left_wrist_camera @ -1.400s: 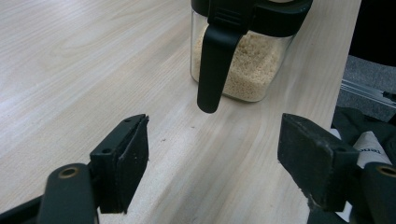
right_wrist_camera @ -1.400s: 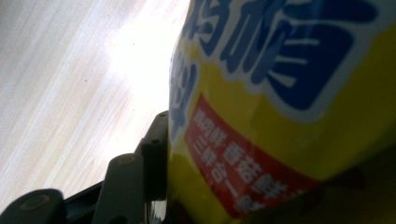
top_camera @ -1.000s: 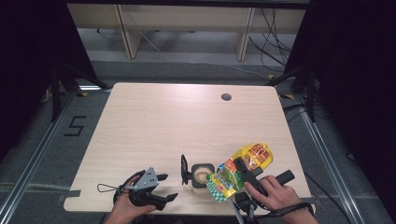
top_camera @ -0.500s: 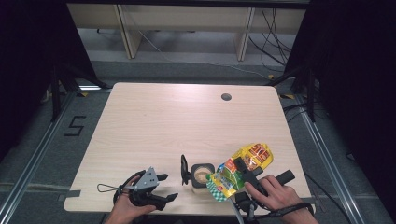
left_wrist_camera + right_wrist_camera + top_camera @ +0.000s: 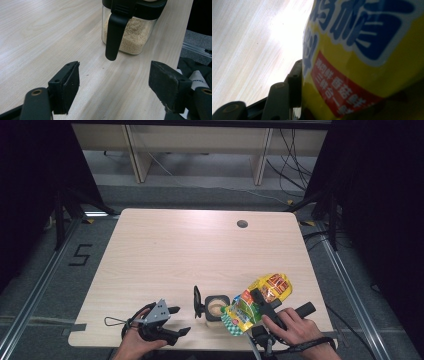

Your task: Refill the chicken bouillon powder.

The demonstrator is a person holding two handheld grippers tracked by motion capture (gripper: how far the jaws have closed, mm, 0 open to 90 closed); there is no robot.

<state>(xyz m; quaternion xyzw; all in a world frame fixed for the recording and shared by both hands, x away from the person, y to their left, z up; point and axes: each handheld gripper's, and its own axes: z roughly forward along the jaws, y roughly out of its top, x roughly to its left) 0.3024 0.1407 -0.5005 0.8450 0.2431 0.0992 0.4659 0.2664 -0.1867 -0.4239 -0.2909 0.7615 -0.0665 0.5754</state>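
Blue Chinese lettering, unreadable, covers yellow pouch [image 5: 367, 57] in right hand-held gripper [image 5: 261, 303].

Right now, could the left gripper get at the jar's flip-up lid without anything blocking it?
Probably yes. The left gripper stands open, facing the jar, whose raised lid hangs toward it over bare table; the yellow pouch sits on the jar's other side.

A glossy yellow plastic pouch [image 5: 257, 302] with blue lettering, a red label and a green-checked end is held tilted above the near right part of the table, its low end over a small clear square jar [image 5: 216, 307]. The jar, black-rimmed with its lid flipped open, holds pale granules.
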